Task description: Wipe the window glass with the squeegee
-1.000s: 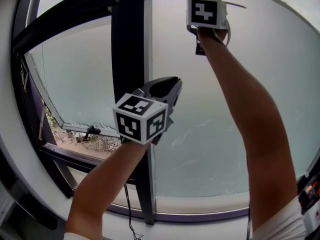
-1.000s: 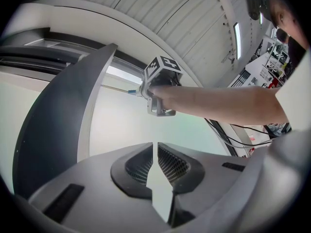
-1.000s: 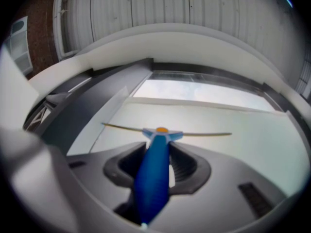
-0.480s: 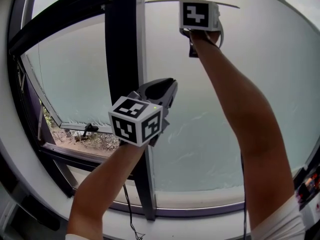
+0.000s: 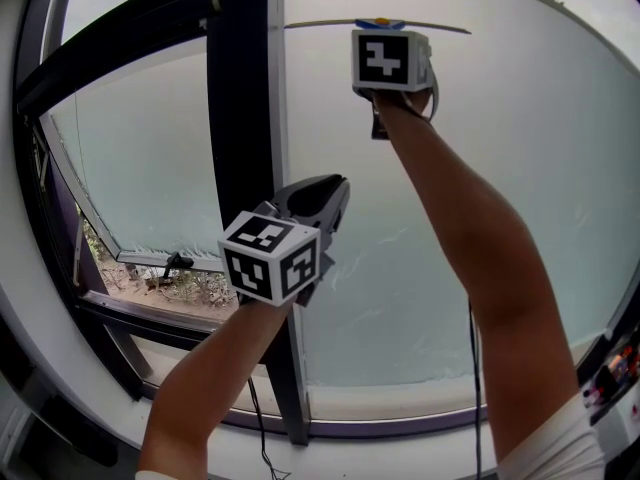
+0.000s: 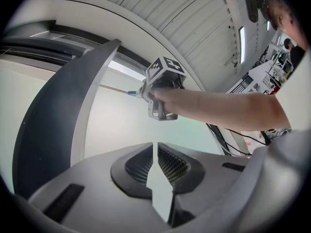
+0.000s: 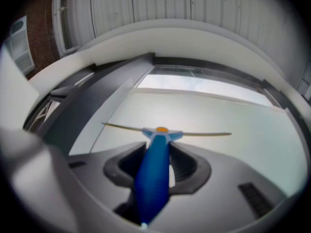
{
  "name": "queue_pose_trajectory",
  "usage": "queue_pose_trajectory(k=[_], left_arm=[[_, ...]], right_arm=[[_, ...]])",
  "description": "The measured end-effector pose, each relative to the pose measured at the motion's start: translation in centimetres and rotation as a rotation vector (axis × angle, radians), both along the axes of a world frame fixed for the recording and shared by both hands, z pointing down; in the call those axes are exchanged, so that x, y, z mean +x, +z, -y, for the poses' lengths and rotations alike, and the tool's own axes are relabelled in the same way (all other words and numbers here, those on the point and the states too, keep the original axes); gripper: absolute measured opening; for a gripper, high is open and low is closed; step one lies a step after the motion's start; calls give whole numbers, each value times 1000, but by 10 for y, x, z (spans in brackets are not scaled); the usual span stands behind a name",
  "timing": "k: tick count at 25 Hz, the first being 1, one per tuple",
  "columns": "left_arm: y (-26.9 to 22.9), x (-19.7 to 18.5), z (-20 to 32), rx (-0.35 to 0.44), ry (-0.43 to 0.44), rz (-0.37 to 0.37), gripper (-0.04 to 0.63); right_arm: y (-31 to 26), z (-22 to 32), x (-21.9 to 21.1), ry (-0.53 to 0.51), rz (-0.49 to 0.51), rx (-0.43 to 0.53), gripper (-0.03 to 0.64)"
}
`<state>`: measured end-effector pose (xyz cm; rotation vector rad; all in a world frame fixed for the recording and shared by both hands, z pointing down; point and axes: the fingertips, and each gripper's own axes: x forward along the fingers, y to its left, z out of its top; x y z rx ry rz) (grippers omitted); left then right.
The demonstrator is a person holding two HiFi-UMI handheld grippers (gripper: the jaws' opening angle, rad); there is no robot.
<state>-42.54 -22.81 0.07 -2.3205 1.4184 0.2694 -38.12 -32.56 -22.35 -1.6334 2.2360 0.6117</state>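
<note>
The right gripper is clenched on the blue handle of the squeegee, which runs up between its jaws to a small orange spot at the head, where the thin blade stretches out to both sides. In the head view this gripper is raised high on an outstretched arm, and the blade lies level against the upper part of the window glass, its left end close to the dark upright frame post. The left gripper sits lower and nearer the person, in front of that post, pointing up toward the glass. Its jaws are closed tip to tip, with only a narrow slit of light between them and nothing held. Its own view looks up past the post at the right gripper's marker cube. To the left of the post, another pane is tilted open, and below its bottom edge some ground with sparse plants shows outside.
</note>
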Motion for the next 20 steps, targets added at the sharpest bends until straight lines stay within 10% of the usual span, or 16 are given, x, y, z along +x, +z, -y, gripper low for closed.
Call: queue_pose_trajectory(k=[20], left_arm=[[38,10,-6,-45,19,-21,52]], right_arm=[[47,1,-5,-17,-4,-16,156]])
